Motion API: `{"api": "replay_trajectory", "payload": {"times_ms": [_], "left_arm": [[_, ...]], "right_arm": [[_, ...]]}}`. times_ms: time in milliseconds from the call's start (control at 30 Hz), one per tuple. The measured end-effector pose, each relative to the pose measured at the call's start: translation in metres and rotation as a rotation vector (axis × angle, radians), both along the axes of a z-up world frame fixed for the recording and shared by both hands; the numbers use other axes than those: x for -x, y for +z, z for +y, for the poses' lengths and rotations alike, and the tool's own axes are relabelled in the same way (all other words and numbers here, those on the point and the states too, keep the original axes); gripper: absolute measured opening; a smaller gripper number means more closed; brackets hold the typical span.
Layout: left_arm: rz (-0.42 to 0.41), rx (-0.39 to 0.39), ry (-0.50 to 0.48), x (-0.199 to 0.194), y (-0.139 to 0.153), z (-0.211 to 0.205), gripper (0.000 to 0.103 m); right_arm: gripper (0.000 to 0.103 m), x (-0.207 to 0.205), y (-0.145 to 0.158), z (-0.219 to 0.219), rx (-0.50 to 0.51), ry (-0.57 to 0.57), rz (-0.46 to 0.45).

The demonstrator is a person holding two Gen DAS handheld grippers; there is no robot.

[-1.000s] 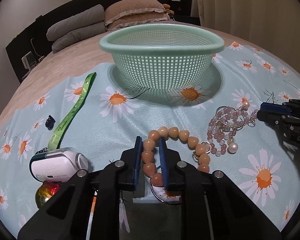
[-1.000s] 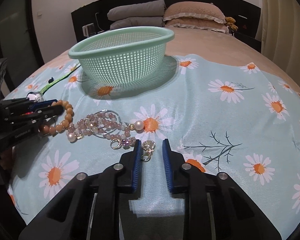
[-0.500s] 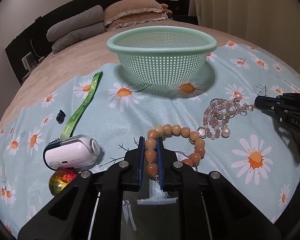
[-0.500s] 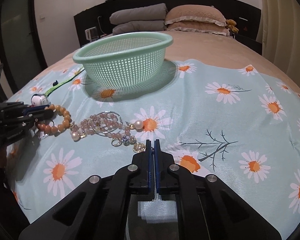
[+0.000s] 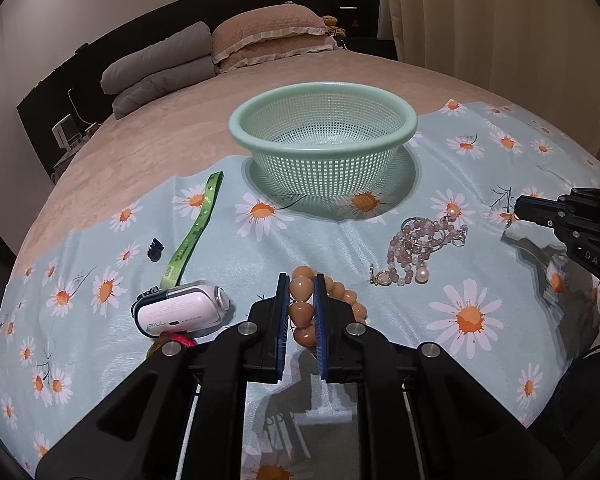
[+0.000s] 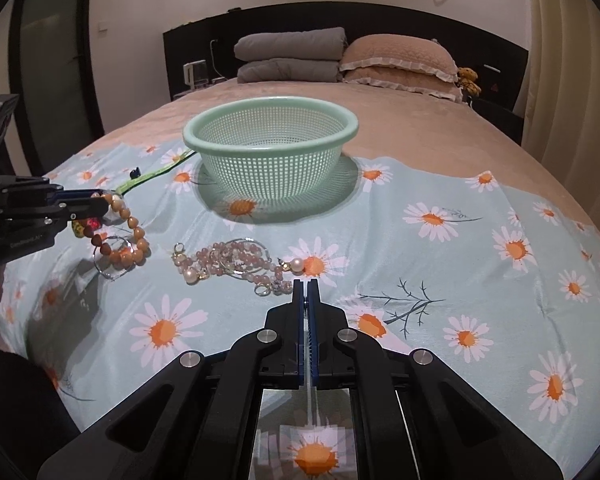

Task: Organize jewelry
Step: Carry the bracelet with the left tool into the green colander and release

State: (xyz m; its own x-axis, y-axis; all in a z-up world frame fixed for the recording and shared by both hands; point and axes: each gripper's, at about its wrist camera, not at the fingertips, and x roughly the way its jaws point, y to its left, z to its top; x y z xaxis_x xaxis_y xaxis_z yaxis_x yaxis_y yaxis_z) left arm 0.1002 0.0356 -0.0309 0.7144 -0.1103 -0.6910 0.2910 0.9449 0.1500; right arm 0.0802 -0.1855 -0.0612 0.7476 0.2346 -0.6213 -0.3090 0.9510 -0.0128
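As you lift both hands over the daisy cloth (image 6: 440,240):
Left gripper (image 5: 301,284): your pads pinch the orange bracelet (image 5: 300,312); its loop trails to the cloth.
Right gripper (image 6: 305,286): jaws just pressed together; a small gold charm (image 5: 509,222) seems caught at the tips, hard to tell.
Pink beads (image 6: 236,260): lying between the grippers.
Basket (image 6: 270,152): beyond them.

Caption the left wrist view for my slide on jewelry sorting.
Left gripper pinches an orange bead bracelet before an empty green basket on daisy-print cloth.
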Motion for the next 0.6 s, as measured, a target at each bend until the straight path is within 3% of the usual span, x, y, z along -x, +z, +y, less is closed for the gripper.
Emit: {"api": "replay_trajectory", "payload": {"times_ms": [300, 600], "left_arm": [[-0.052, 0.017, 0.004, 0.031, 0.046, 0.006, 0.012], [-0.087, 0.012, -0.017, 0.027, 0.078, 0.001, 0.012]], "right_arm": [[0.002, 0.033, 0.048, 0.003, -0.018, 0.011, -0.077], [0.002, 0.038, 0.081, 0.014, -0.010, 0.052, -0.116]]}}
